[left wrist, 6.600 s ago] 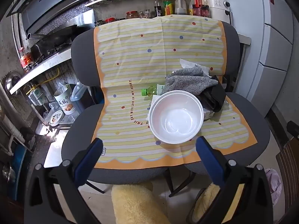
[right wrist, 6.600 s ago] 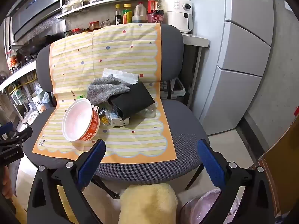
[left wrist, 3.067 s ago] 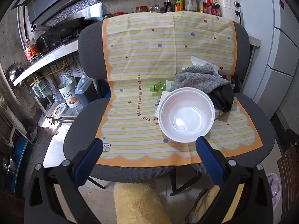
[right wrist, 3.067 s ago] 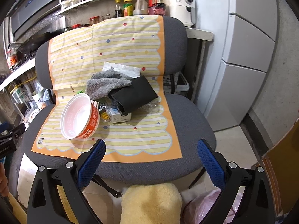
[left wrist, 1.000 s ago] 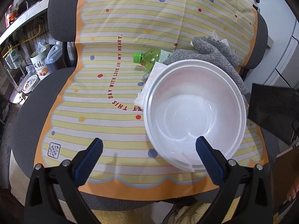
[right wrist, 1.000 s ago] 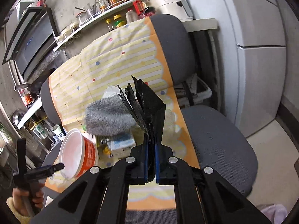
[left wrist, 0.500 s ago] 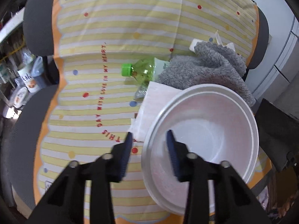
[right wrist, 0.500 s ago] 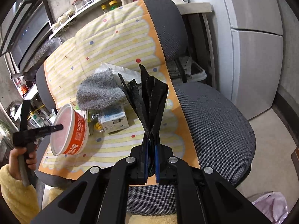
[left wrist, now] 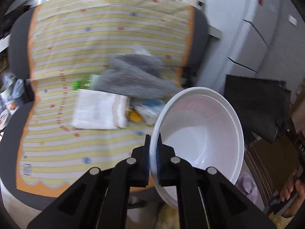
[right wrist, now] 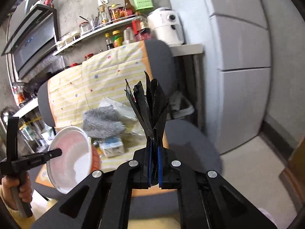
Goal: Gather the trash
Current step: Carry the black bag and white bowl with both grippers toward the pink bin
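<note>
A white disposable bowl with a red outside hangs tilted off the chair. My left gripper has its jaws closing tight on the bowl's near rim, which sits between the pads. The right wrist view shows the same bowl and left gripper at the lower left. My right gripper is shut on a folded black bag whose pleats fan upward. That black bag hangs to the right of the bowl. More trash lies on the chair's striped yellow cloth.
On the seat lie a grey towel, a white folded napkin, a green-capped bottle and a small blue-and-white carton. A white fridge stands to the right. A pink bag sits on the floor.
The left gripper went from wide open to shut on the bowl's rim and lifted the bowl off the seat, uncovering the napkin. The right gripper raised the black bag.
</note>
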The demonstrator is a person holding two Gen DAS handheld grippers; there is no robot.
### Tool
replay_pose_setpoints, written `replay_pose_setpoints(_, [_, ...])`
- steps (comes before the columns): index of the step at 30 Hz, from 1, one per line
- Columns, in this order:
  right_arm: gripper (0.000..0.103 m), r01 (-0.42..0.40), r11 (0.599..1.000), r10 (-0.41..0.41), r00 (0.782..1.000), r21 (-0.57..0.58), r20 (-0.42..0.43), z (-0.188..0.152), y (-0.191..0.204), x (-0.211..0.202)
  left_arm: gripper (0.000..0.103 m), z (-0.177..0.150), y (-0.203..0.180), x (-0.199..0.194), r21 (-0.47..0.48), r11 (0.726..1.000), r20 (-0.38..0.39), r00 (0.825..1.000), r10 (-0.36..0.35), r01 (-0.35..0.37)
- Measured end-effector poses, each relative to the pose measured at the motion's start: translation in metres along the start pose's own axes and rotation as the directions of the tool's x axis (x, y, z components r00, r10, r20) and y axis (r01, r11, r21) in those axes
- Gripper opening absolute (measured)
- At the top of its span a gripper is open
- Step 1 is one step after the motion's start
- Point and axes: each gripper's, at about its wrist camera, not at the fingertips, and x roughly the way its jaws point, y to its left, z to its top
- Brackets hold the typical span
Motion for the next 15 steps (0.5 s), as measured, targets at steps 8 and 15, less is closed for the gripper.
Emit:
replay_pose_setpoints(8, [0.005,0.247,0.966,-0.247,0.969,0.077,-0.014,-0.031,-0.075,-0.07,0.004,-0.043,-0.146,0.046,0.227,0.949,-0.124,0.973,-0.196,0.22])
replay_pose_setpoints(15, [0.005,0.471,0.859,-0.466,0.881,0.202,-0.074,-0.07,-0.149,-0.104,0.004,-0.08,-0.253,0.082,0.399,0.845,-0.24,0.93,-0.279,0.356])
